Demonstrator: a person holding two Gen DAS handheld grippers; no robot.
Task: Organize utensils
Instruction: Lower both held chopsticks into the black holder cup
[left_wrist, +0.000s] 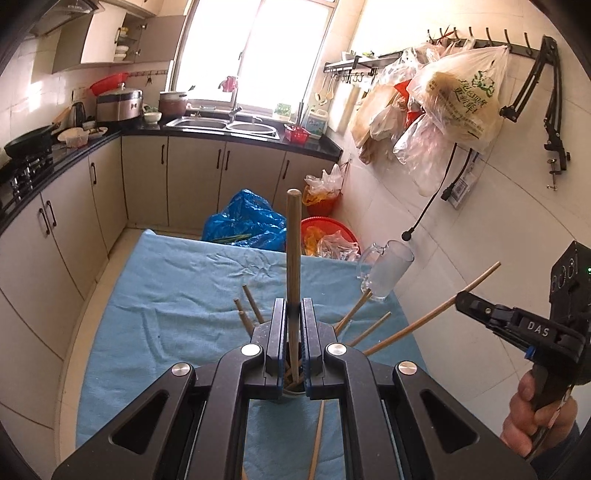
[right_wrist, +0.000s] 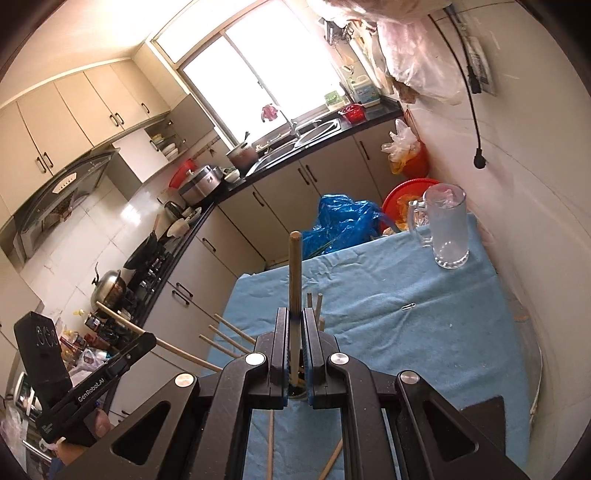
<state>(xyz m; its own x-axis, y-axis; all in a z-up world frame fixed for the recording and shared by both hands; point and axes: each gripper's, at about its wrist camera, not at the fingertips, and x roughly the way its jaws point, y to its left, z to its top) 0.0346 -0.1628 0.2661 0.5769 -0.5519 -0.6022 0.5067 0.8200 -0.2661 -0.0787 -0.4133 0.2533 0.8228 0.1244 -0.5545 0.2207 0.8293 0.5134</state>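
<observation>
Writing: "DAS" in white on the right gripper (left_wrist: 466, 301) body, "GenRobot.AI" on the left gripper (right_wrist: 146, 338) arm. Green print on the hanging plastic bag (left_wrist: 461, 96) isn't readable.

Both grippers tilt down-fwd over the table w/ blue cloth (left_wrist: 177, 295). Each is clamped tight on one round wooden chopstick: left one's chopstick (left_wrist: 293, 258) stands along its fingers, right one's chopstick (right_wrist: 295, 273) likewise. A hand (left_wrist: 532, 413) wraps the right grip's handle.

More chopsticks (left_wrist: 364, 315) fan out of a cup (right_wrist: 295, 393) below the jaws, mostly hidden; a few lie flat on the wrinkled cloth. Clear glass mug (right_wrist: 445, 229) w/ handle stands at the far right corner, well apart.
</observation>
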